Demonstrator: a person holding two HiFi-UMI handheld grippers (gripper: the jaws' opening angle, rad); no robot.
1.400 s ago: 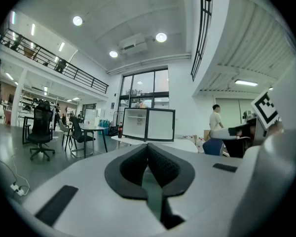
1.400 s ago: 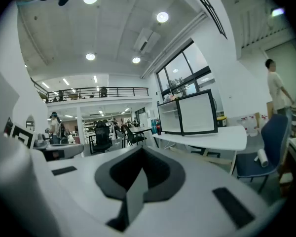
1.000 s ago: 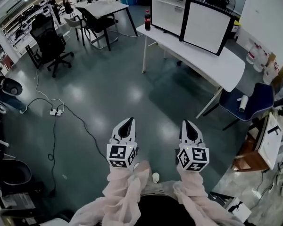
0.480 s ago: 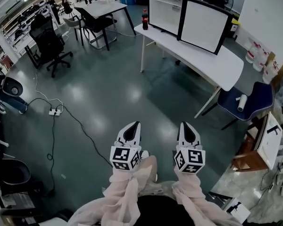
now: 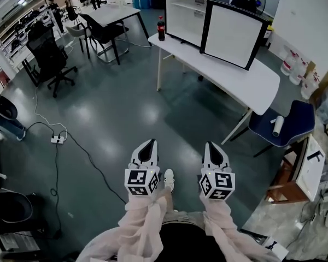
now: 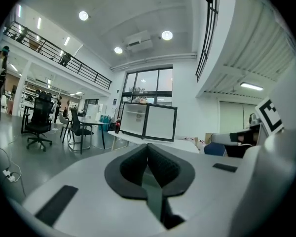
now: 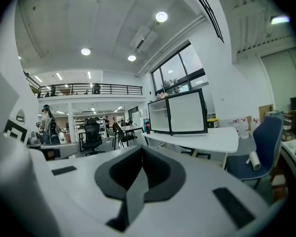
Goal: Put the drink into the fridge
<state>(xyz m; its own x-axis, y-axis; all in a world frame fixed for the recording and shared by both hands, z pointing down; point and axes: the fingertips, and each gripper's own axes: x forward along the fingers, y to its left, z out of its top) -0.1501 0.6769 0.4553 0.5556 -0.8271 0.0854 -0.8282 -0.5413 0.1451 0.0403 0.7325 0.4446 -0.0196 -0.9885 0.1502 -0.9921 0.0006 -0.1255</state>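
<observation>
Drink (image 5: 160,28) is seen on the desk (image 5: 246,81) beside the open fridge (image 5: 187,15), well apart from left tongs (image 5: 147,148) and right tongs (image 5: 214,149), both clenched empty; approached unopened, it could be toppled.

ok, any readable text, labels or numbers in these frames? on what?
No legible text in any view.
Drink bottle on the white table: red label, too small to read.
Marker cubes: black-and-white square patterns only, no letters.
White jugs by the wall: labels too blurred to read.
</observation>
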